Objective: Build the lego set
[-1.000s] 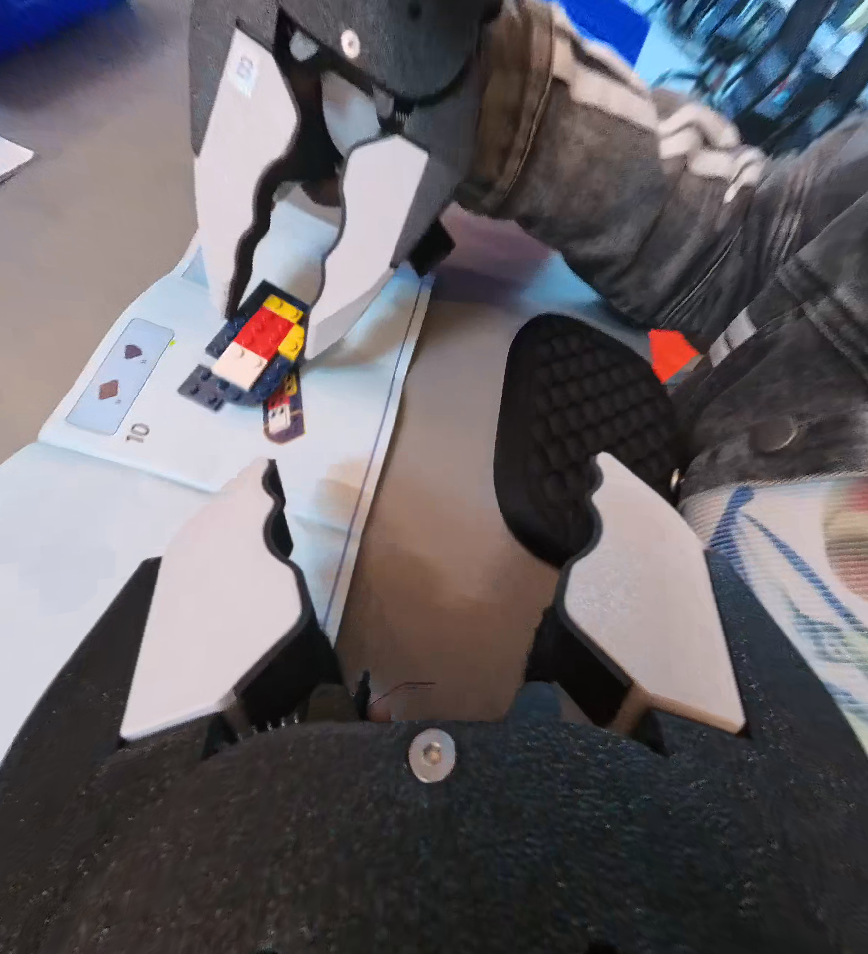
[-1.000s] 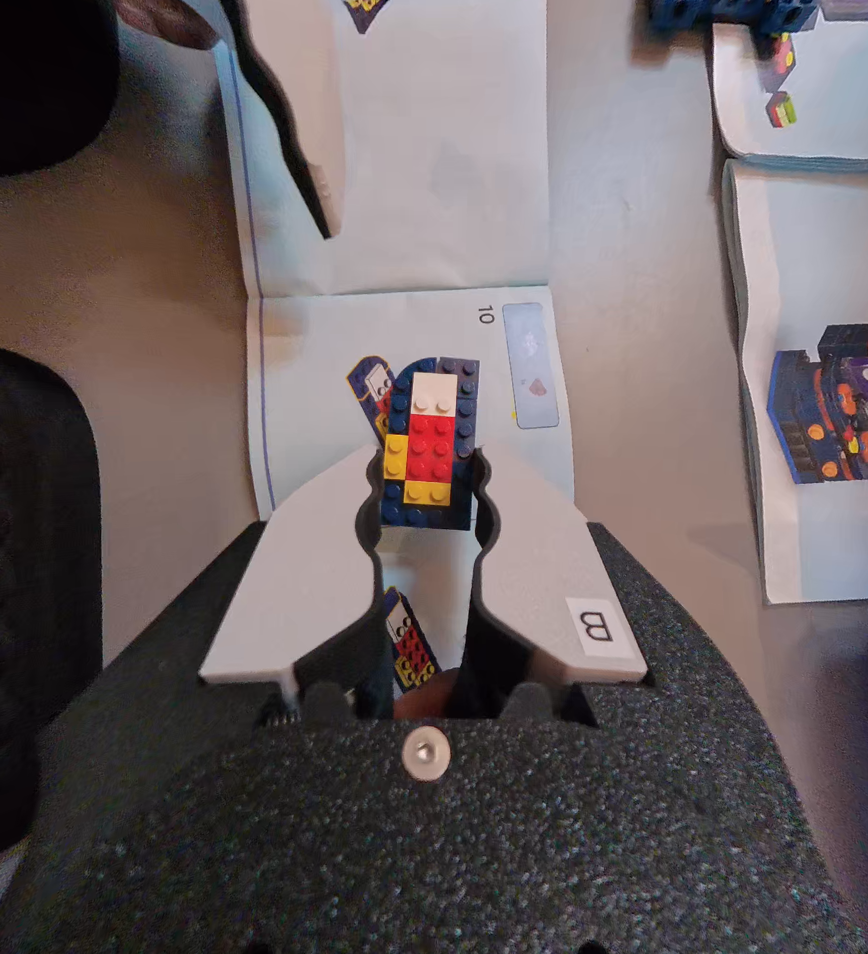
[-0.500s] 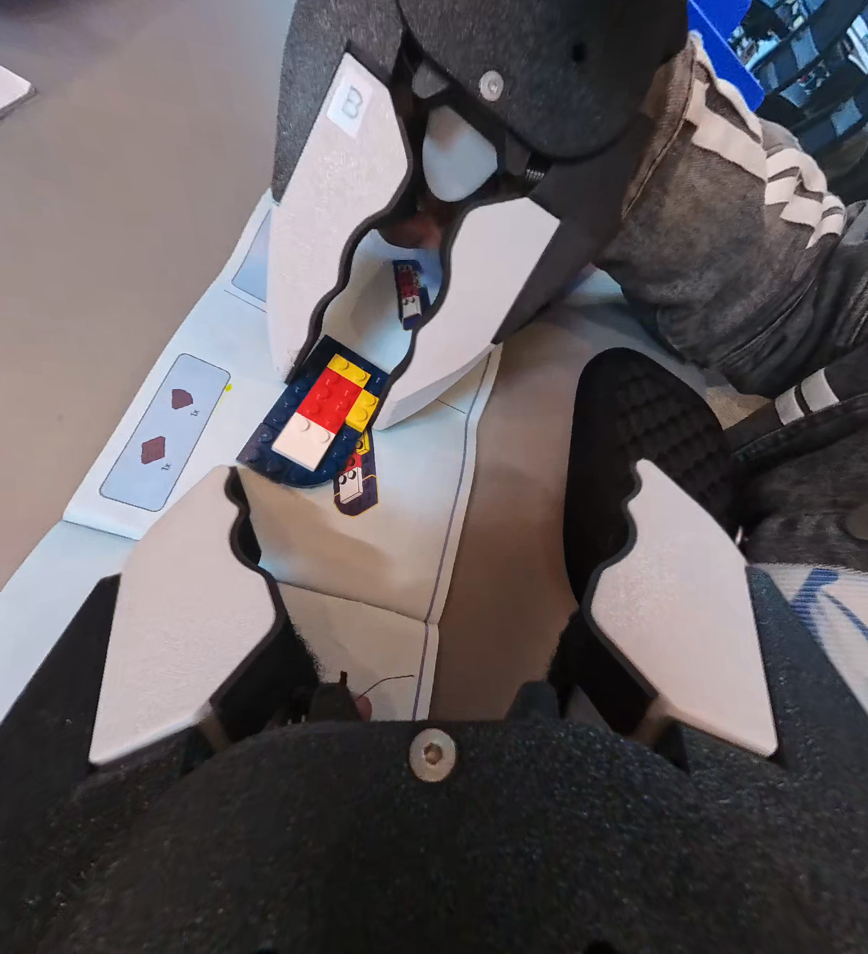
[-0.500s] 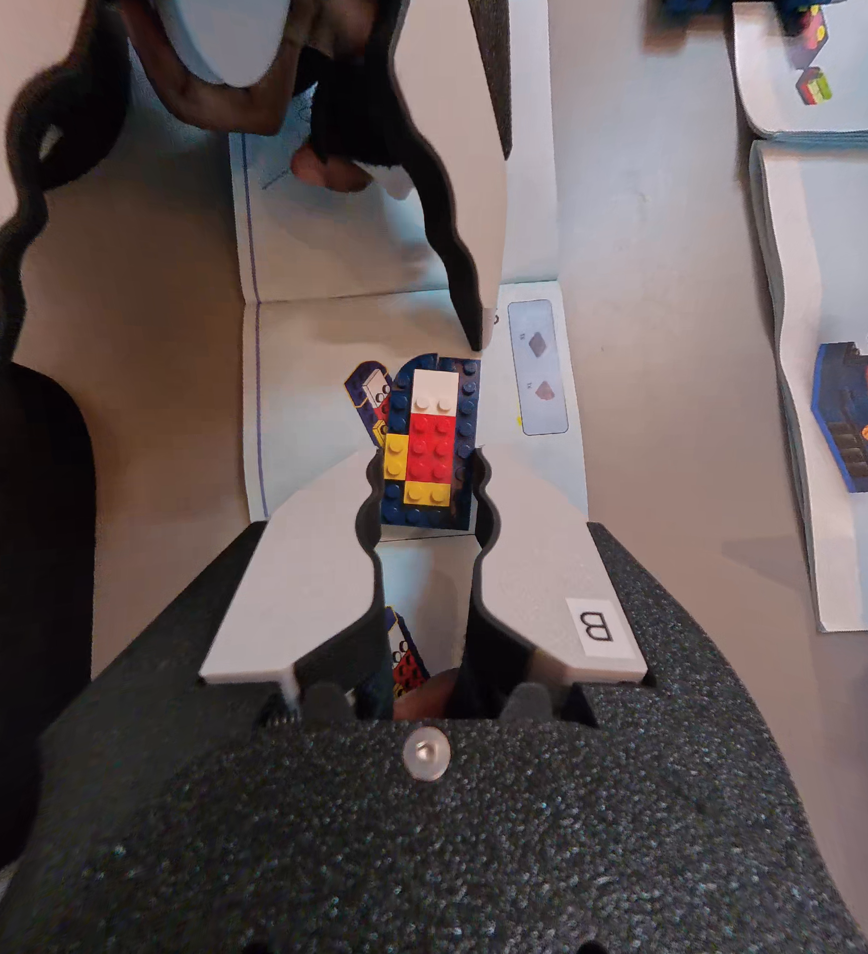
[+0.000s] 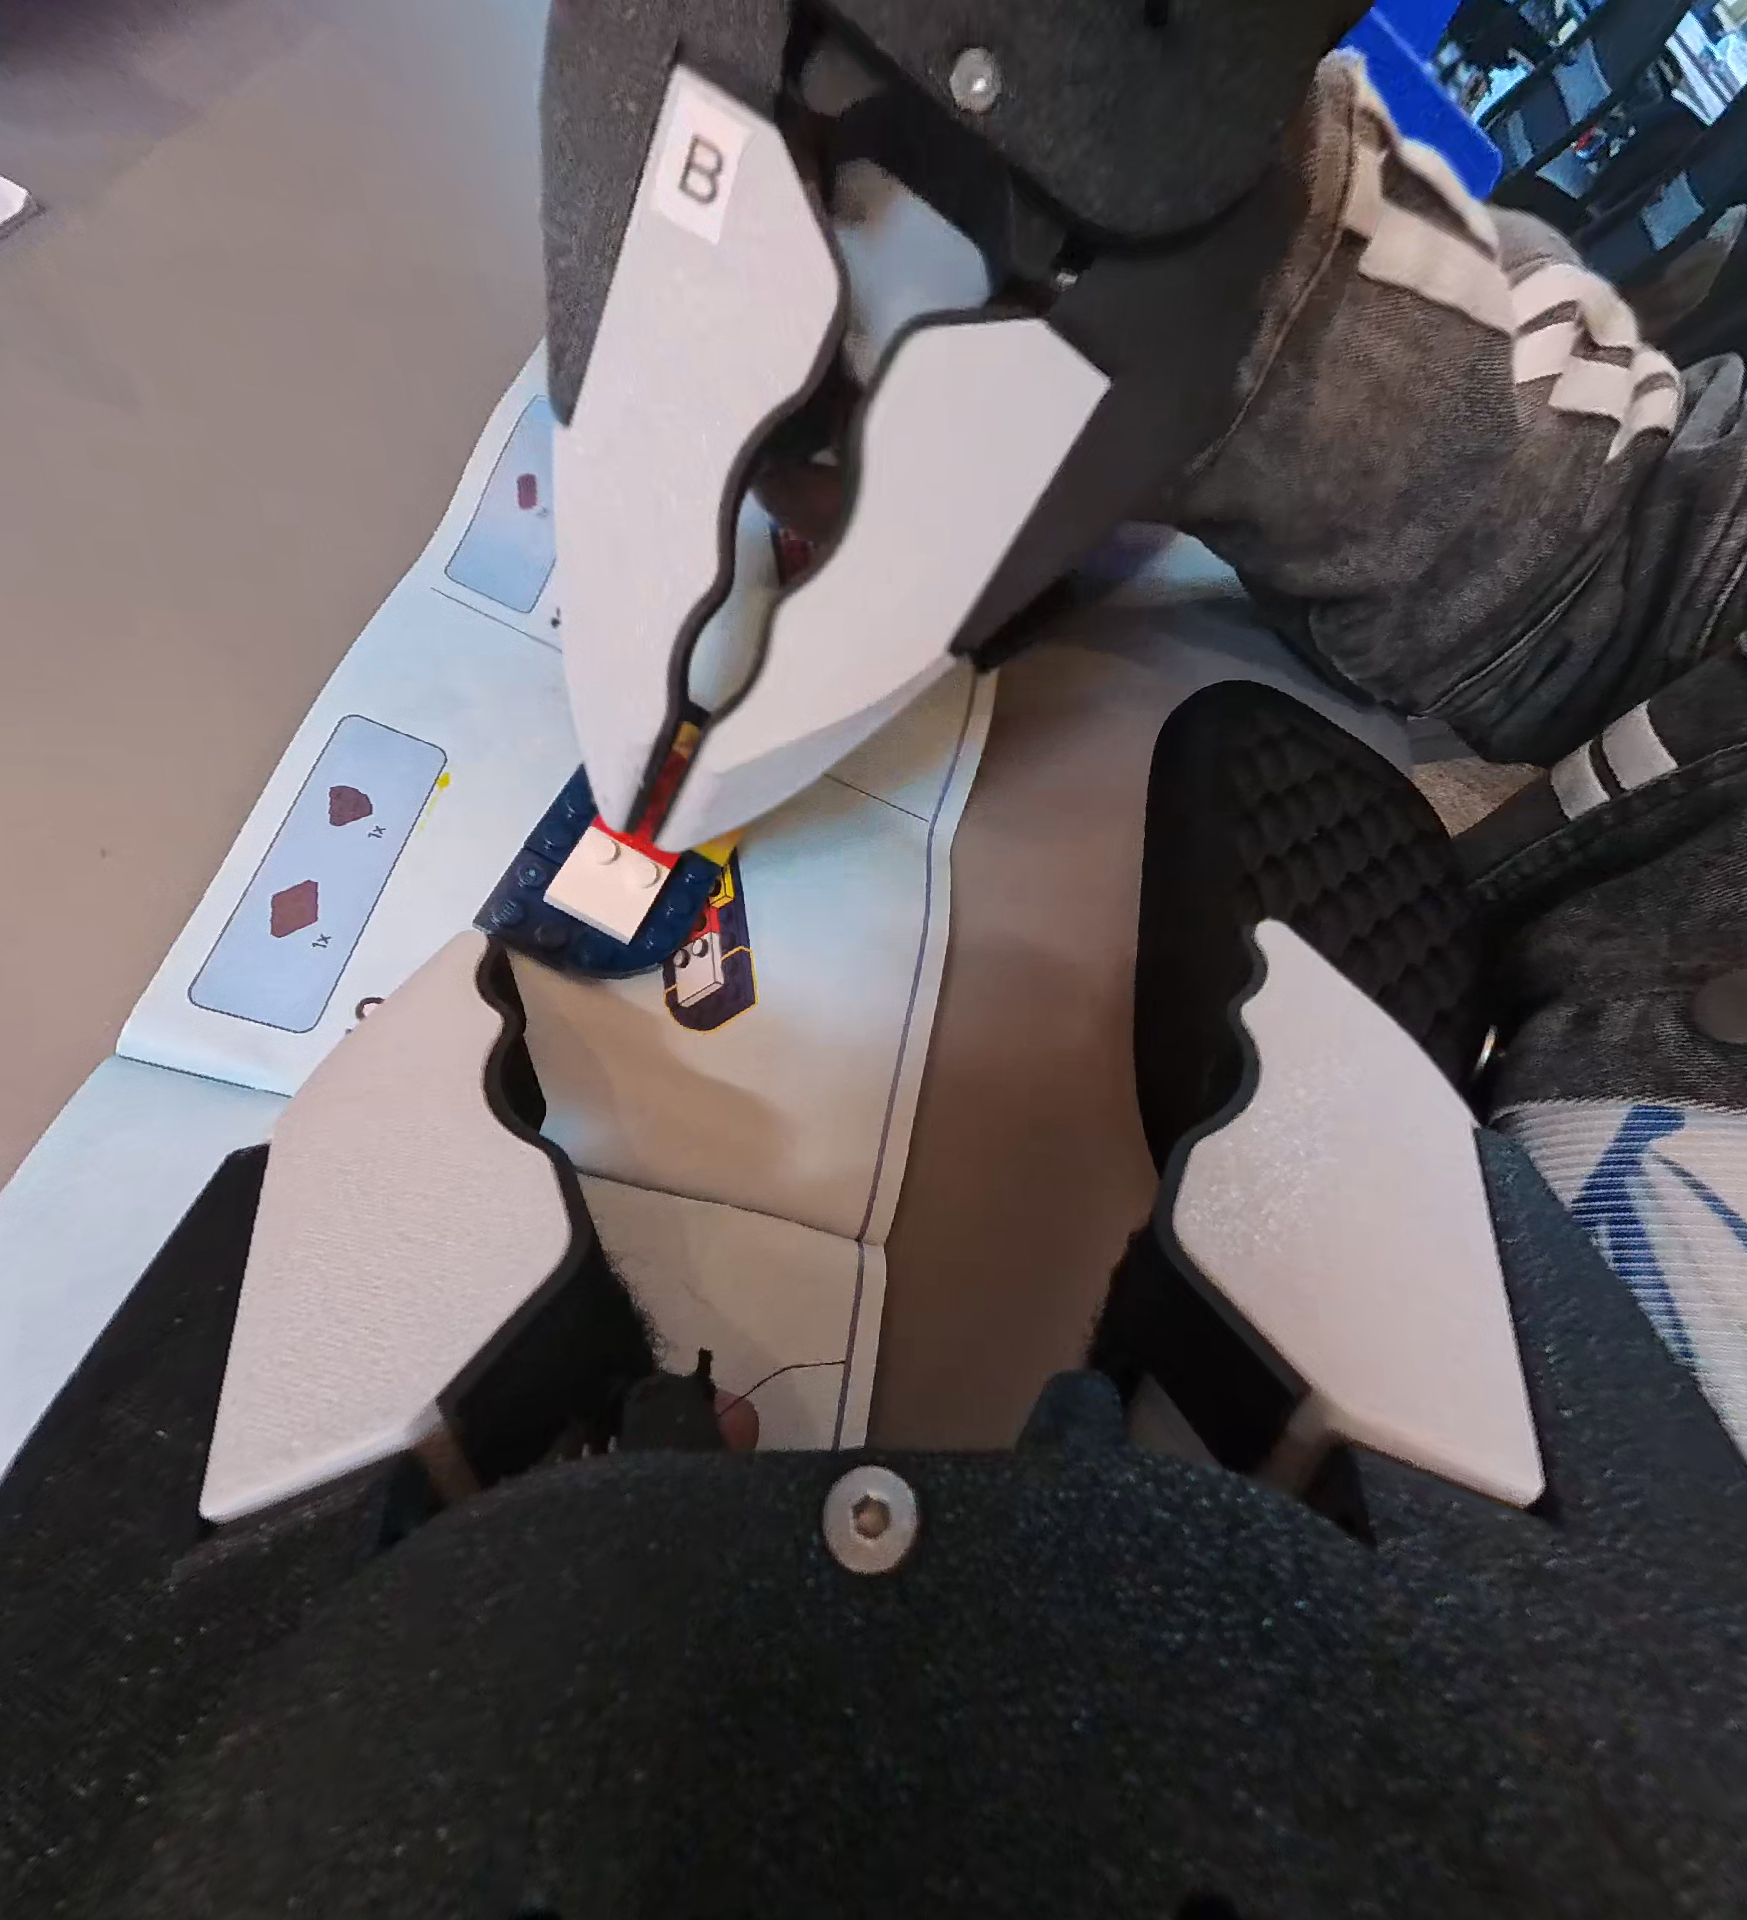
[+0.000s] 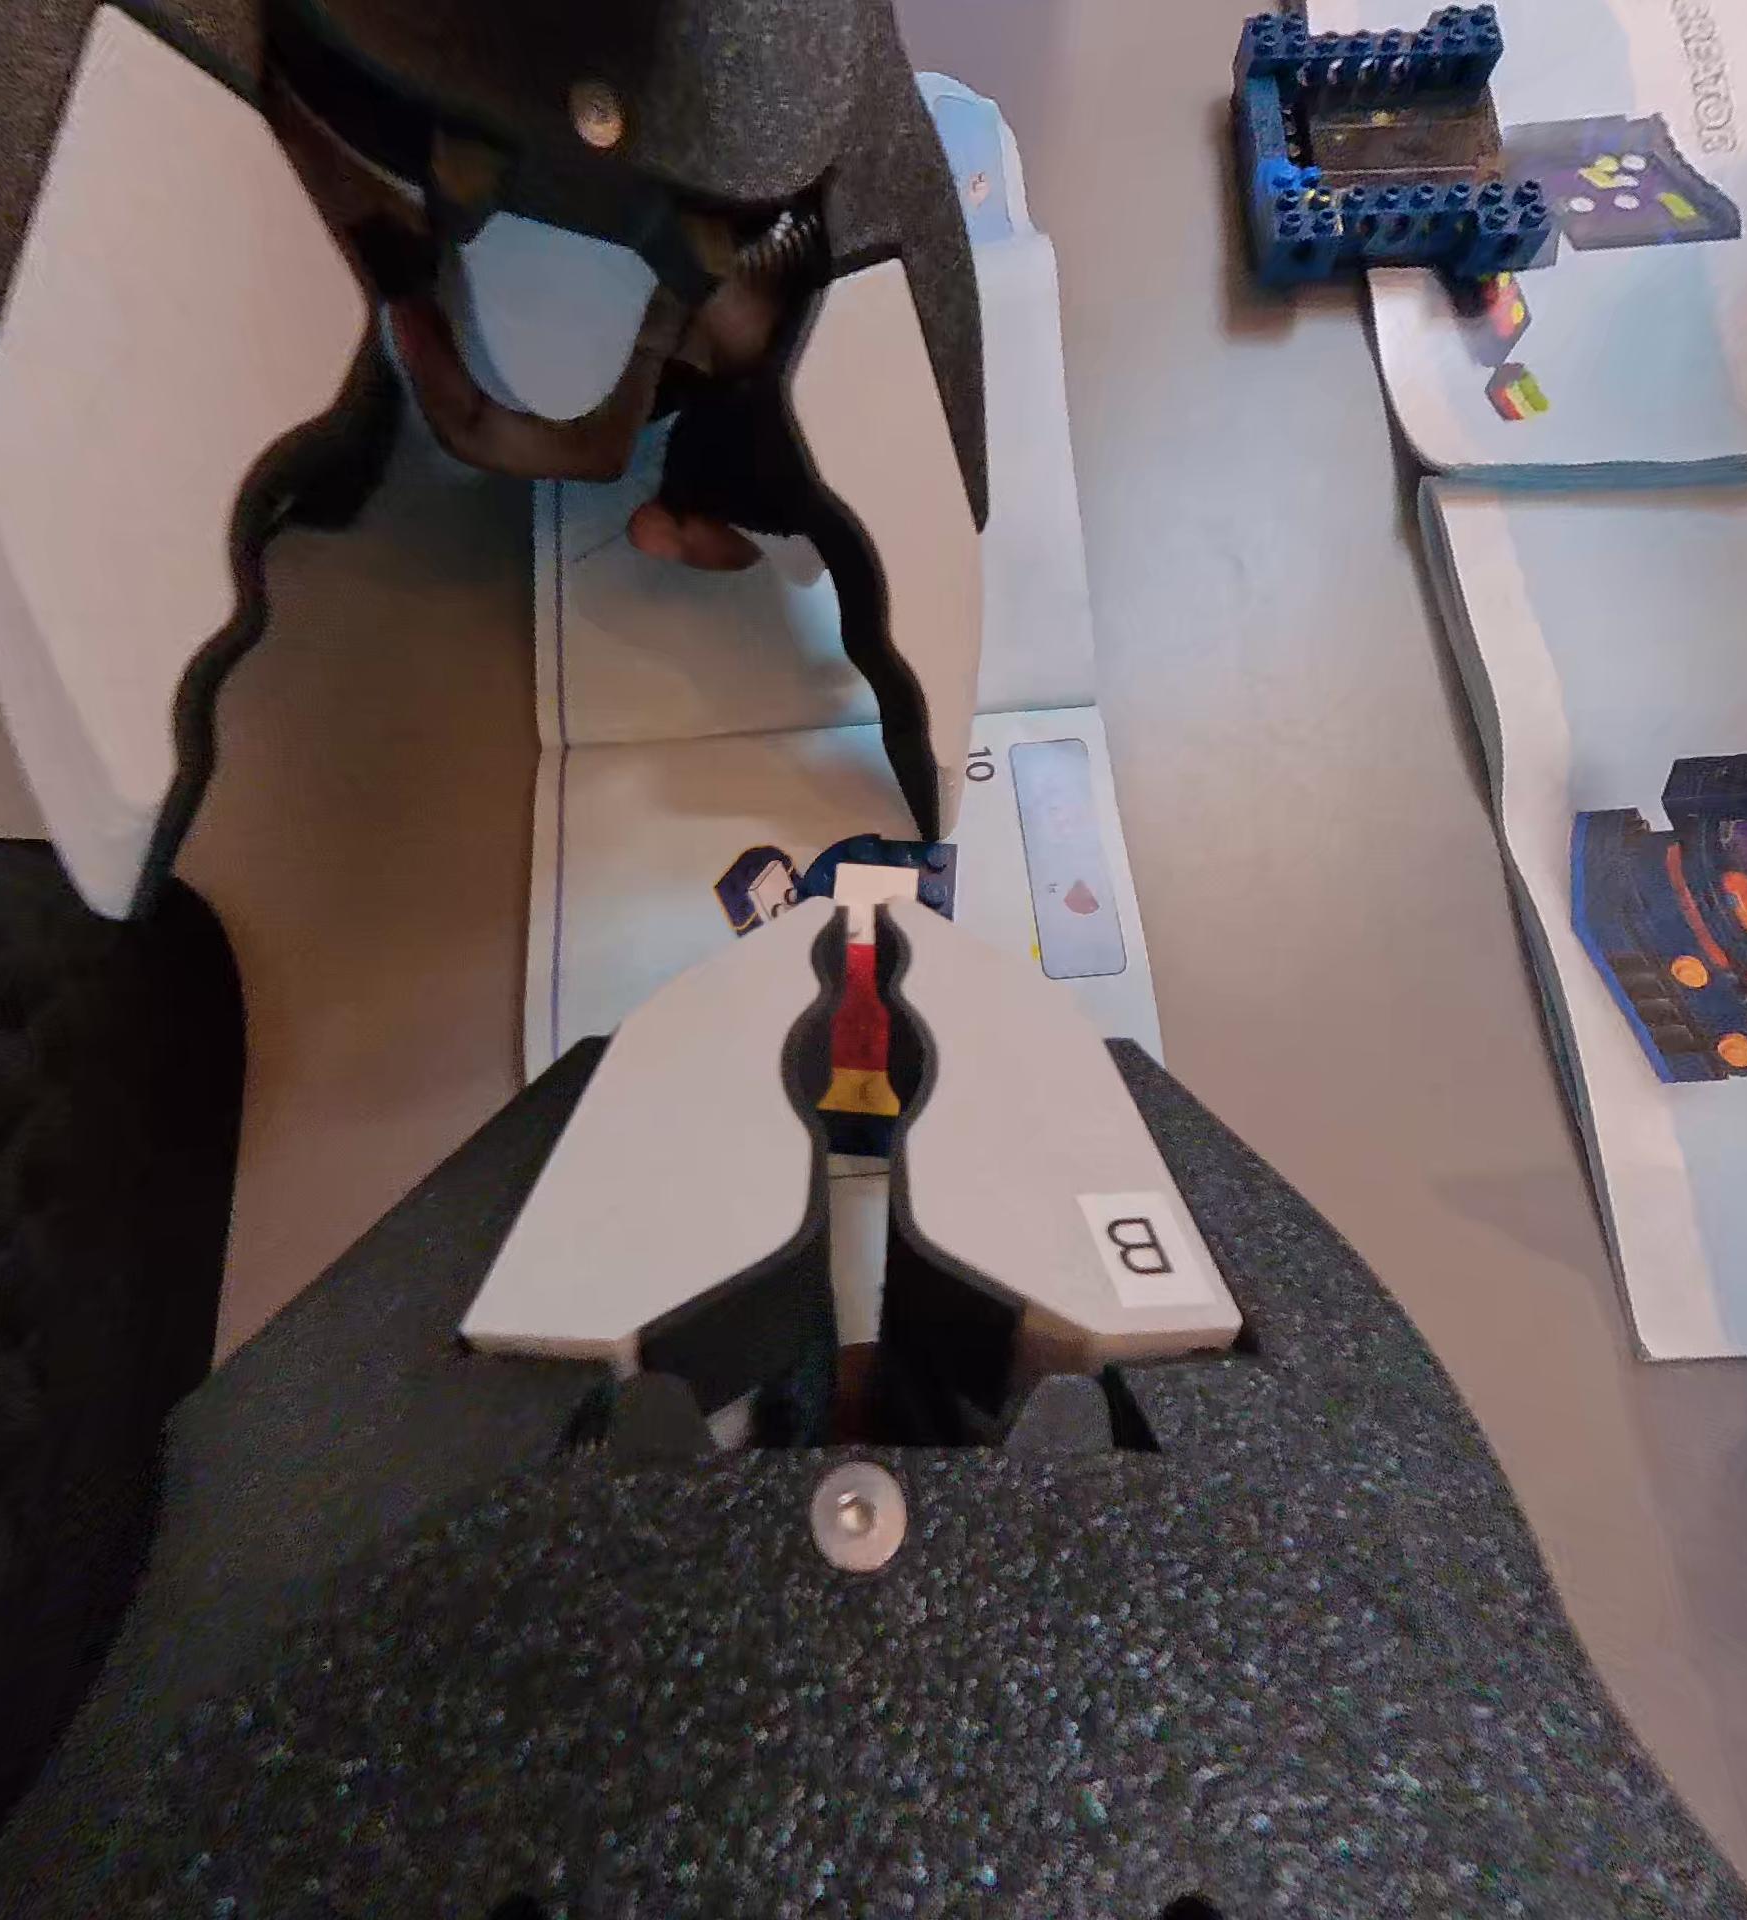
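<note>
pressing down with nearly closed tips, right gripper (image 5: pixel 656 821) is resting atop brick plate assembly (image 5: pixel 604 894) on instruction sheet (image 5: pixel 775 1039); gripping nothing. left gripper (image 5: pixel 869 997) is gaping wide, empty, one fingertip (image 6: pixel 936 821) touching plate edge.

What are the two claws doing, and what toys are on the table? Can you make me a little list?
Right claw: shut, tips down on top of the flat dark blue, red, yellow and white toy-brick model
Left claw: wide open, one fingertip at the model's dark blue edge
Model sits on: open white paper instruction booklet
Surface: grey-brown table
Also there: blue toy-brick frame; another open booklet
</note>
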